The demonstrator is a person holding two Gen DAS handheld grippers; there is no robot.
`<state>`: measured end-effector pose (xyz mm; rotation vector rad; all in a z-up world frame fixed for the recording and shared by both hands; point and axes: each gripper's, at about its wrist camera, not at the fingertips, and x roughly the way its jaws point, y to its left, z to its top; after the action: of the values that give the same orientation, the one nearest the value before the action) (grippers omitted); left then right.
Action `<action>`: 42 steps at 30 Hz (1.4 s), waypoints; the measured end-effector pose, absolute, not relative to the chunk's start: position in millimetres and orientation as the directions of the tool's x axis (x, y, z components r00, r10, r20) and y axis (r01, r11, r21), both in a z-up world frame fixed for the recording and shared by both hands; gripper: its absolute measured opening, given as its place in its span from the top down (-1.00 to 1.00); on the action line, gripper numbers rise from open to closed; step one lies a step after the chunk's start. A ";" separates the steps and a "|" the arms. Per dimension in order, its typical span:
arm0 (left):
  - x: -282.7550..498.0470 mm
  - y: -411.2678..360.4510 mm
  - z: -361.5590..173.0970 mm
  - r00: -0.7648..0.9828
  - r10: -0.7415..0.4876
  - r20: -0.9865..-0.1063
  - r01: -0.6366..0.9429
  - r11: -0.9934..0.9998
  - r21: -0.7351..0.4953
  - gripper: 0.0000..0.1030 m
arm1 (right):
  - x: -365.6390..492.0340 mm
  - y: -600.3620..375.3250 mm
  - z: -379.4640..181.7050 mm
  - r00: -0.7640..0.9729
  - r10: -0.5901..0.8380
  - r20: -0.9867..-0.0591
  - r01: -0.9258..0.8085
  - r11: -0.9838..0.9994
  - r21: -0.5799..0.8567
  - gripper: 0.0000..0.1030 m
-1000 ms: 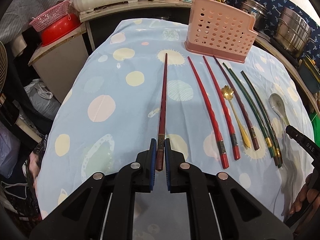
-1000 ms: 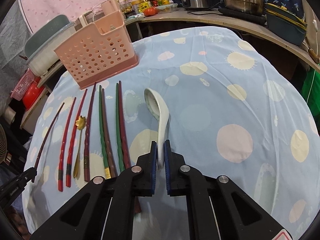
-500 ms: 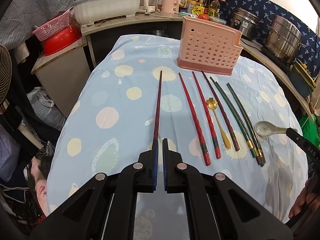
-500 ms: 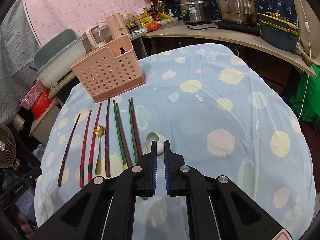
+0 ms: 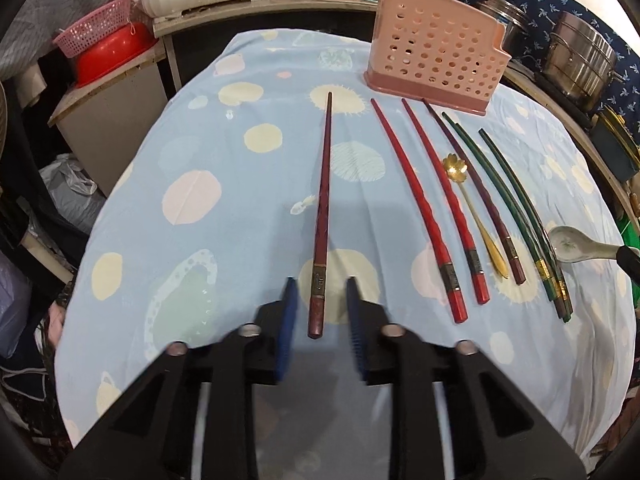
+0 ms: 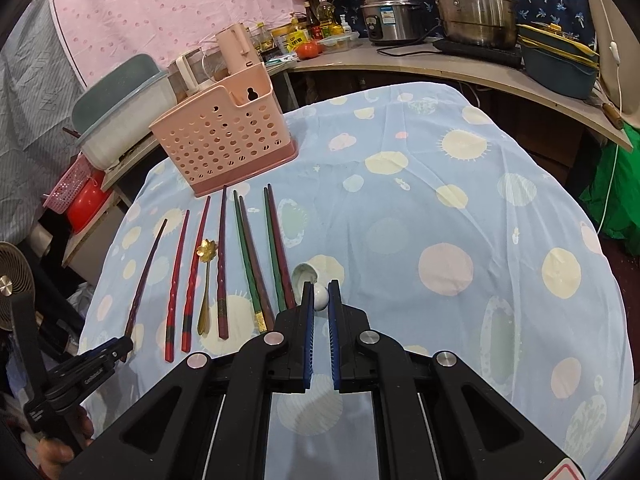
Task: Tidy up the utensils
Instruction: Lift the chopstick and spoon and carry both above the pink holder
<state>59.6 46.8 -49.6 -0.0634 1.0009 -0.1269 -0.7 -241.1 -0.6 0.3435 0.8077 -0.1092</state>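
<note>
While the left gripper (image 5: pixel 319 304) spreads its jaws astride the lone chopstick (image 5: pixel 323 216) — touching nothing — the right gripper (image 6: pixel 319 300) pinches the ceramic spoon (image 6: pixel 316 286) by its handle. That grip likely readies it for the pink basket (image 6: pixel 224 136).

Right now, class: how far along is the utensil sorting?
Nothing shows inside the pink holder. In hand: the right gripper has the white spoon lifted, while the left gripper is opening around a dark red chopstick. Left: the other chopsticks and gold spoon.

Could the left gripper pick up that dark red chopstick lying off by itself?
Probably yes: the left gripper is opening, its fingers either side of the dark red chopstick, nothing in between.
</note>
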 end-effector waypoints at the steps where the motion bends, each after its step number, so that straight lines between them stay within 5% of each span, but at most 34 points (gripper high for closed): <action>1: 59.8 47.0 -50.5 0.535 -0.135 -0.834 0.077 0.991 -0.111 0.82 | -0.6 -241.2 -0.7 0.689 0.034 -0.724 0.226 0.939 0.259 0.87; 13: 44.0 48.9 -22.1 0.568 -0.182 -0.802 0.106 0.983 -0.148 0.87 | -2.4 -242.6 7.1 0.699 0.031 -0.714 0.229 0.937 0.264 0.87; 42: 117.8 -2.1 206.5 0.818 -0.271 -0.507 0.236 0.962 -0.134 0.87 | 103.8 -262.2 130.8 0.820 0.044 -0.571 0.136 0.954 0.268 0.88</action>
<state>117.8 -2.1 206.5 -0.0662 0.5494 -0.2706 103.8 -262.2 130.8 0.3060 0.6103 -0.0501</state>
